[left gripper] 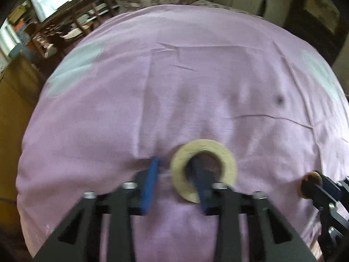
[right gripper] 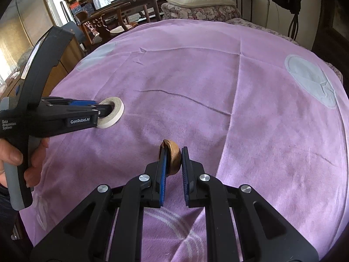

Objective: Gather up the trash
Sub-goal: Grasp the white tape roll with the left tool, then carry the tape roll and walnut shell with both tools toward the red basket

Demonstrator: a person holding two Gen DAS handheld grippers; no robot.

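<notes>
Trash is being gathered off the purple bedspread (right gripper: 218, 76): the tape roll (left gripper: 202, 170) is lying near the bed's left edge, and the left gripper (left gripper: 174, 170) is pinching its wall, one finger inside the hole, one outside. The right gripper (right gripper: 174, 159) is holding a walnut shell (right gripper: 173, 155) in narrow fingers. Next, I judge, both pieces need lifting and carrying to a bin, none in view.
</notes>
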